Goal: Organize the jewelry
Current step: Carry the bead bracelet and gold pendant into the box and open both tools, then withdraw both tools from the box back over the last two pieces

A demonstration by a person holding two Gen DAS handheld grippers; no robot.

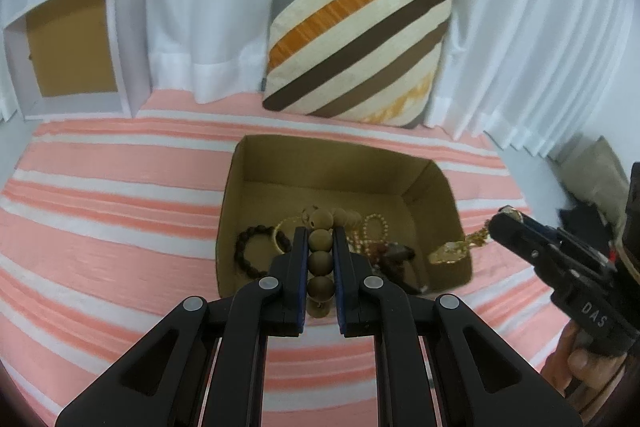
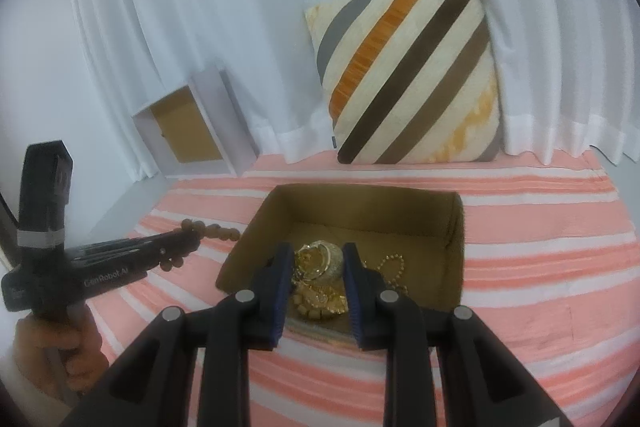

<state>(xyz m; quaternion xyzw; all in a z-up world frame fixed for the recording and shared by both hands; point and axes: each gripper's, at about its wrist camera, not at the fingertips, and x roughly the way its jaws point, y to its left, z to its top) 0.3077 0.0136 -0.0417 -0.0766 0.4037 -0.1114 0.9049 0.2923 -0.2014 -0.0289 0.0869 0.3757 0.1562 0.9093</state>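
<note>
Holding a strand of big brown wooden beads (image 1: 321, 251), the left gripper (image 1: 320, 247) has its jaws nearly closed, pads pinching the beads w/ one bead poking out ahead of the tips and one hanging below. From the right wrist view the strand trails off both sides of the tips, above the striped bedspread (image 1: 120, 187), left of the cardboard box (image 1: 436, 183).

The right gripper (image 2: 316, 267) is part closed on a bundle of gold jewelry (image 2: 320, 261): a glittery bangle-type piece between the pads, gold chain drooping under it. In the left view that chain and a gold pendant (image 1: 448, 253) dangle by the box's right wall.

Still in the box: a dark bead bracelet (image 1: 256, 249), a pearly bead string (image 1: 372, 231), a gold hoop, some darker bits I can't ID.

A white open box w/ tan lining (image 1: 72, 43) leans on the curtain at the back left, beside a striped cushion (image 1: 356, 31). Likely a destination, but can't be sure.

Judgement: both pieces look lifted out, so the step is carrying them to wherever they get sorted. To do it well:
- keep both grips steady; round beads can roll out of flat pads, so no jerks
- lift high enough that the dangling chain clears the box wall, else it snags
- keep the hands apart so the strands don't tangle
- set each piece down fully resting before releasing, one at a time.
</note>
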